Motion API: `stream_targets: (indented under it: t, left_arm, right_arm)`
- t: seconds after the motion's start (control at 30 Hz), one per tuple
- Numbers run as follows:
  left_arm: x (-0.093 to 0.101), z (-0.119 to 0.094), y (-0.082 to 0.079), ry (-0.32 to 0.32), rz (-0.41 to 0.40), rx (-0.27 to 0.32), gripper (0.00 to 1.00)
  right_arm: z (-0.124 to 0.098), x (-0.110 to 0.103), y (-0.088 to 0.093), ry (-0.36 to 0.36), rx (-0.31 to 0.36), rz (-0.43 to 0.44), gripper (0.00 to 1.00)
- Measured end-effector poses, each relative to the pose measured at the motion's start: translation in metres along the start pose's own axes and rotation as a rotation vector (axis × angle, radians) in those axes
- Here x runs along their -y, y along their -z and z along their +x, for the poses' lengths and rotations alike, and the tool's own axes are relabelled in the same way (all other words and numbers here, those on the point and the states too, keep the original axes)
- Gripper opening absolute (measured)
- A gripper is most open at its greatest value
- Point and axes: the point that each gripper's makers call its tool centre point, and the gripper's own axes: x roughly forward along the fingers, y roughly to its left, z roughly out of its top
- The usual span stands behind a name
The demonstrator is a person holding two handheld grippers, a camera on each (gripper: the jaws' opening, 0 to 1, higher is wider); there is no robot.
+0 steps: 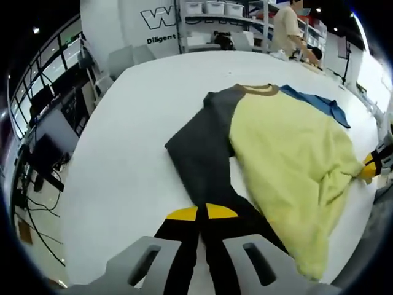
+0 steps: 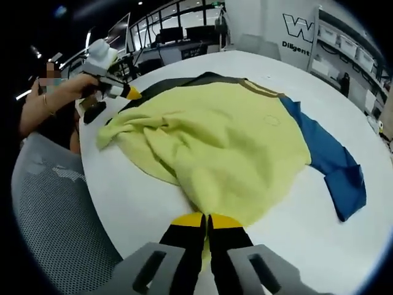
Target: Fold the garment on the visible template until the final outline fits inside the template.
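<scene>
The garment (image 1: 276, 147) is found spread on the white table (image 1: 135, 141), a yellow body with a dark grey sleeve (image 1: 202, 153) on one side, a blue sleeve (image 2: 334, 163) on the other and a brown collar (image 1: 258, 90) at the far end. The hem region is bunched and rumpled, with loose folds gathered toward one lower corner. No template outline can be made out beneath or around the cloth.

The fabric is judged to be light, soft and limp, with a slightly fleecy face. It is expected to drape, crease and drag across the smooth table, not hold a shape, so a fold would need to be carried at two edge points and laid down evenly.

In the left gripper view, the left gripper (image 1: 202, 213) is seen with its yellow-tipped jaws pressed together at the cuff end of the dark grey sleeve; a pinch on the cloth is judged likely. In the right gripper view, the right gripper (image 2: 206, 219) is likewise closed, its tips meeting at the yellow hem edge, which appears to be nipped between them.

Hem corners, cuffs and shoulder seams are judged the soundest holds, since mid-panel grips would only gather more slack.

A grey mesh chair (image 2: 49, 203) stands beside the table, and shelving (image 1: 215, 18) lies beyond.
</scene>
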Motion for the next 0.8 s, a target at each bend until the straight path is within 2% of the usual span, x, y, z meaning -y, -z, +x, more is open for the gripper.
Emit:
stream_targets:
  t: [0.17, 0.2, 0.5, 0.6, 0.8]
  left_arm:
    - [-0.016, -0.001, -0.008, -0.035, -0.003, -0.003, 0.02]
    - [-0.026, 0.004, -0.012, -0.042, -0.01, -0.003, 0.02]
    - [-0.055, 0.006, -0.024, -0.124, 0.01, -0.015, 0.02]
    - [-0.065, 0.008, -0.024, -0.15, -0.01, -0.044, 0.02]
    - [-0.085, 0.008, -0.028, -0.21, 0.027, -0.074, 0.02]
  right_arm:
    - [-0.002, 0.0, 0.001, -0.016, -0.001, 0.006, 0.0]
    - [-0.002, 0.0, 0.001, -0.017, -0.003, 0.008, 0.0]
    - [-0.003, 0.0, 0.007, -0.024, -0.026, -0.017, 0.0]
    - [-0.003, 0.0, 0.007, -0.029, -0.03, -0.019, 0.0]
    - [-0.004, 0.0, 0.008, -0.037, -0.028, -0.001, 0.0]
